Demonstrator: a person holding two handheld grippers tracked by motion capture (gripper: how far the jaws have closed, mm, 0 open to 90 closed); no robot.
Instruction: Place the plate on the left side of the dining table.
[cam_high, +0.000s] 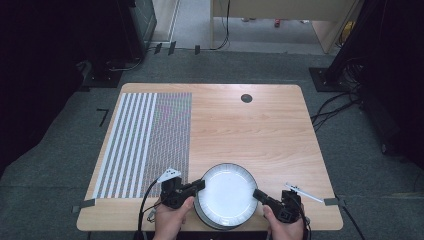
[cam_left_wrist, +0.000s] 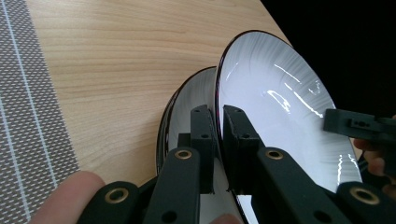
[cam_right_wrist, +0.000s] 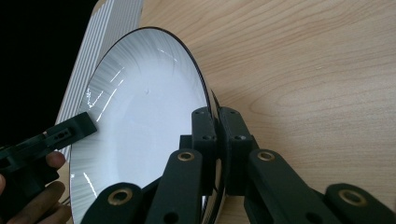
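A white plate (cam_high: 227, 192) with a dark rim sits near the table's front edge, on top of at least one more plate (cam_left_wrist: 180, 112) of the same kind. My left gripper (cam_high: 201, 185) is shut on the top plate's left rim, and my right gripper (cam_high: 258, 194) is shut on its right rim. In the left gripper view the top plate (cam_left_wrist: 280, 102) stands a little off the lower one, its rim pinched at my left gripper (cam_left_wrist: 219, 135). In the right gripper view the rim of the plate (cam_right_wrist: 144, 107) runs into my right gripper (cam_right_wrist: 217, 130).
A striped and dotted placemat (cam_high: 145, 140) covers the left part of the wooden table (cam_high: 250, 135). A round dark cable hole (cam_high: 246, 98) lies near the far edge. Cables and stand feet are on the carpet around the table.
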